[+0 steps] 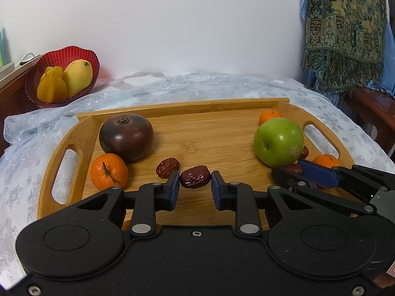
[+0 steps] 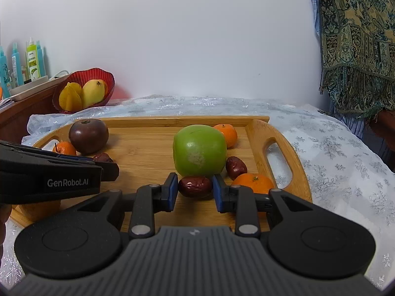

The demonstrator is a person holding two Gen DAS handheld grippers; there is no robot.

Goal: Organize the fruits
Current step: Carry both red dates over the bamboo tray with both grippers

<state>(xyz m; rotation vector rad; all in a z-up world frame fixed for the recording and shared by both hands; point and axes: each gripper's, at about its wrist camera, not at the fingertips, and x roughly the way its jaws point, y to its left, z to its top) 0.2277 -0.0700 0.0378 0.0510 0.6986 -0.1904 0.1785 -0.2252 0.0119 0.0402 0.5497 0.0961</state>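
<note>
— What are your two grippers doing?
— Your left gripper (image 1: pixel 195 185) points down a bit. Its blue pads (image 1: pixel 174 185) squeeze a red date (image 1: pixel 195 180) right between the fingertips.
— And the other?
— Your right gripper (image 2: pixel 195 188) tips down too, pinching another date (image 2: pixel 195 186) between its pads (image 2: pixel 217 187).

My right gripper (image 2: pixel 195 189) has its blue pads clamped on a dark red date (image 2: pixel 195 186) low over the wooden tray (image 2: pixel 256 133). Right behind the date sits a green apple (image 2: pixel 199 151). A second date (image 2: pixel 235 167) lies just right of the apple, with a mandarin (image 2: pixel 254 183) in front of it and another mandarin (image 2: pixel 227 135) behind the apple. My left gripper (image 2: pixel 108 166) comes in from the left edge; I cannot tell how its jaws stand. Beyond it are a dark purple fruit (image 2: pixel 88 136) and a third mandarin (image 2: pixel 64 148). A red bowl (image 2: pixel 84 91) with yellow fruit stands past the tray.
</note>
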